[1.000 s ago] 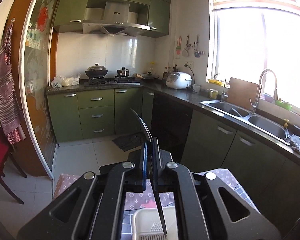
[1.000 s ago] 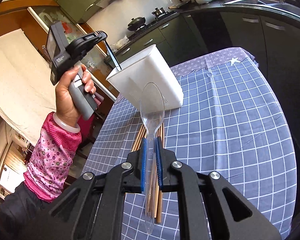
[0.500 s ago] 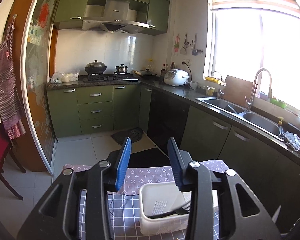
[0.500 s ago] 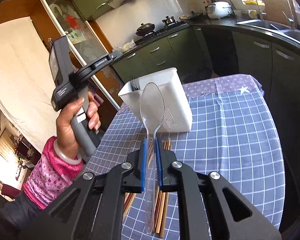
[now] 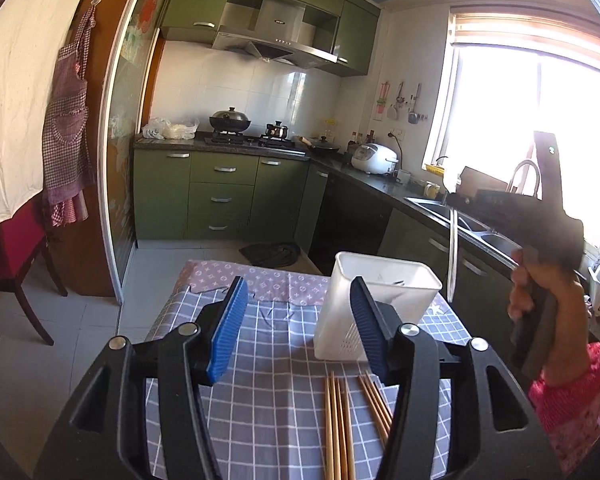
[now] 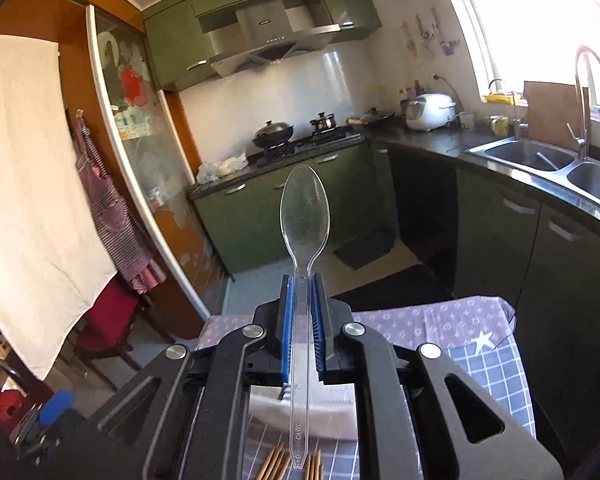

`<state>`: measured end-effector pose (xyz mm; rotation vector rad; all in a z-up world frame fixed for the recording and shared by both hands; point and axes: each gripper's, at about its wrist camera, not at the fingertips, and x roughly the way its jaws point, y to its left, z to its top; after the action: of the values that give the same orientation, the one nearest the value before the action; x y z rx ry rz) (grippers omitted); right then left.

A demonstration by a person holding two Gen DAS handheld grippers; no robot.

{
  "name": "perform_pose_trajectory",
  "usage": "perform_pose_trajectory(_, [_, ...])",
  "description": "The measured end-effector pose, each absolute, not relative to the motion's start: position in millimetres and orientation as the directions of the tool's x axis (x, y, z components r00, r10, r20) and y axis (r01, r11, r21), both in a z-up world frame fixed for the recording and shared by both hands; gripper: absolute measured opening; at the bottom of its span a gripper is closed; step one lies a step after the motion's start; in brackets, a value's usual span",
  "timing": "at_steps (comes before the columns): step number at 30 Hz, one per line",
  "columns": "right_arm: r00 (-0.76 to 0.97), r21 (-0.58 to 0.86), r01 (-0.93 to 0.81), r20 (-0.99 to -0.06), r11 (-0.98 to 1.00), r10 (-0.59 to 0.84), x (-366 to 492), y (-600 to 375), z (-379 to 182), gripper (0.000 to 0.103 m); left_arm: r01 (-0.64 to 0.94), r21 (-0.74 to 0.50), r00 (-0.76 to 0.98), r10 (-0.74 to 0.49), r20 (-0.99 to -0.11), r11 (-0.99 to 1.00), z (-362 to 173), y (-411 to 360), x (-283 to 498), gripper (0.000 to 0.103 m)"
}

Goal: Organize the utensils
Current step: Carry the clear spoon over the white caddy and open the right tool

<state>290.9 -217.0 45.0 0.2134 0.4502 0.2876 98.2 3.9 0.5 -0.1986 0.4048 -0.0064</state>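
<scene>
The wooden chopsticks (image 5: 338, 428) on the checked blue tablecloth (image 5: 276, 400) are cut off by the lower edge in the left wrist view, and only their tips (image 6: 278, 462) are seen in the right wrist view. The inside of the white plastic utensil holder (image 5: 340, 312) is largely hidden by its wall; dark items within cannot be identified. The right gripper (image 5: 452, 200) is darkened against the bright window, and its clear plastic spoon (image 5: 453, 256) is seen only edge-on

Daylight floods from the blown-out window (image 5: 540, 140) at the right of both views; the right hand (image 5: 540, 292) is backlit and motion-blurred; fisheye bends the edges, corners vignetted black
</scene>
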Motion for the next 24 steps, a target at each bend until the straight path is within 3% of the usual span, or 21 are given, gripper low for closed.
perform_pose_trajectory(4, [0.898, 0.212, -0.159, -0.375, 0.964, 0.231, 322.3, -207.0, 35.3, 0.010, -0.052, -0.260, 0.891, -0.072, -0.449, 0.964, -15.6, 19.1, 92.7, 0.051])
perform_pose_trajectory(9, [0.907, 0.176, -0.162, -0.362, 0.971, 0.217, 337.3, -193.7, 19.9, 0.010, -0.056, -0.259, 0.885, -0.072, -0.460, 0.964, -21.0, 21.0, 91.8, 0.051])
perform_pose_trajectory(15, [0.917, 0.142, -0.174, -0.337, 0.974, 0.213, 302.8, -197.2, 5.8, 0.010, -0.019, -0.247, 0.877, -0.102, -0.470, 0.969, -21.8, 8.5, 98.9, 0.051])
perform_pose_trajectory(24, [0.885, 0.102, -0.221, -0.397, 0.970, 0.244, 266.4, -201.4, -26.7, 0.010, 0.001, -0.234, 0.851, -0.124, -0.510, 0.972, -26.5, -6.4, 103.0, 0.051])
